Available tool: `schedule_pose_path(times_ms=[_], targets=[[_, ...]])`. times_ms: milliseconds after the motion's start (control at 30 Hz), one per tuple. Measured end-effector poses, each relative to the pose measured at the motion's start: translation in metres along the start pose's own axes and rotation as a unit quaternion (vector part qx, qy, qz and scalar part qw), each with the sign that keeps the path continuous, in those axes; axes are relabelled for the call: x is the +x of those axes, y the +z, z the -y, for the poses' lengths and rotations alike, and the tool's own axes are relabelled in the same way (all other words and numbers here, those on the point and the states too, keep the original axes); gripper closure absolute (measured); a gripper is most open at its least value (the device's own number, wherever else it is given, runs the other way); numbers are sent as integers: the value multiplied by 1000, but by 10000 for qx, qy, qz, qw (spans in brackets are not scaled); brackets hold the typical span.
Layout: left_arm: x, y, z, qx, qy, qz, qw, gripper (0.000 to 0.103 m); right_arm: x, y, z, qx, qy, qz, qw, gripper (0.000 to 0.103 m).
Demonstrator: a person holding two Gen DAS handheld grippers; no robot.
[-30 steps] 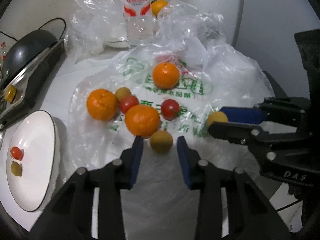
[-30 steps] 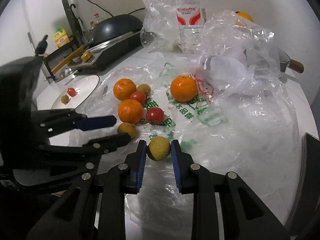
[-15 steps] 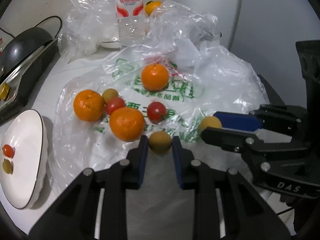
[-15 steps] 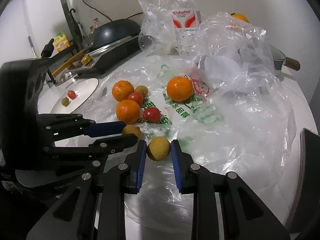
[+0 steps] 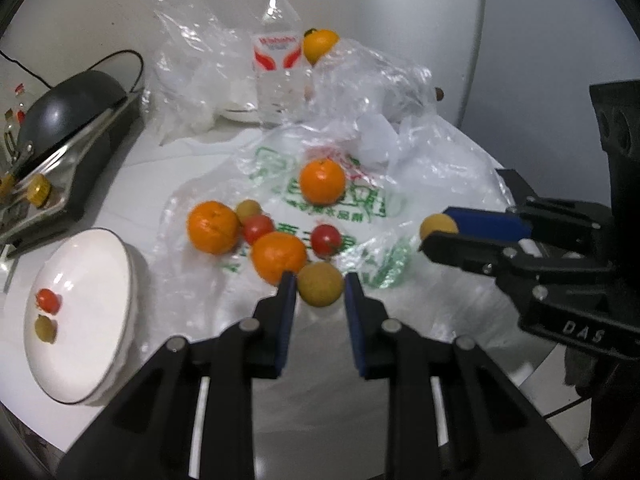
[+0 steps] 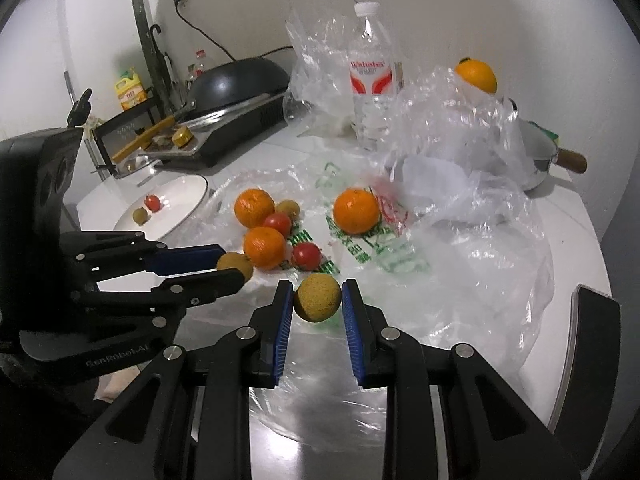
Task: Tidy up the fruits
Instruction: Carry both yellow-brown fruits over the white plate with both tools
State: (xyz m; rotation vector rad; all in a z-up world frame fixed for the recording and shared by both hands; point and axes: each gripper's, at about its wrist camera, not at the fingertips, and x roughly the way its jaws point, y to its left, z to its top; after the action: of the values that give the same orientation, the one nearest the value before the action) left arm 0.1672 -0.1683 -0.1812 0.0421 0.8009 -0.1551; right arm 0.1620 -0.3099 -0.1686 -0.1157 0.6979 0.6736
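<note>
brown longan (image 5: 320,284) clamped between left gripper (image 5: 320,294) pads; yellowish longan (image 6: 317,297) pinched in right gripper (image 6: 316,300), above plastic bag (image 6: 460,280).

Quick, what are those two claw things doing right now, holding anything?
Left gripper: closed on a small brownish-yellow fruit.
Right gripper: closed on another small yellow-brown fruit.

"DAS" in raised letters on the black plastic right gripper (image 5: 440,236) body. "GenRobot.AI" on the black plastic left gripper (image 6: 236,270) body. Clear plastic water bottle (image 6: 370,76) red-white label: "Wahaha", blurred. Green print on the clear plastic bag (image 6: 360,248): unreadable.
</note>
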Motion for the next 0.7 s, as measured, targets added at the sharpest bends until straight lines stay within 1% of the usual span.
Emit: schedule_pose_path(times_ms=[267, 600, 700], targets=[[-16, 1, -32, 28, 67, 118, 9999, 78, -4, 18, -26, -49, -42, 249, 9997, 76], [-33, -9, -76, 2, 56, 209, 9998, 78, 18, 36, -65, -53, -81, 363, 9993, 76], [-38, -12, -90, -38, 62, 245, 9997, 78, 26, 39, -77, -109, -103, 335, 9993, 76]])
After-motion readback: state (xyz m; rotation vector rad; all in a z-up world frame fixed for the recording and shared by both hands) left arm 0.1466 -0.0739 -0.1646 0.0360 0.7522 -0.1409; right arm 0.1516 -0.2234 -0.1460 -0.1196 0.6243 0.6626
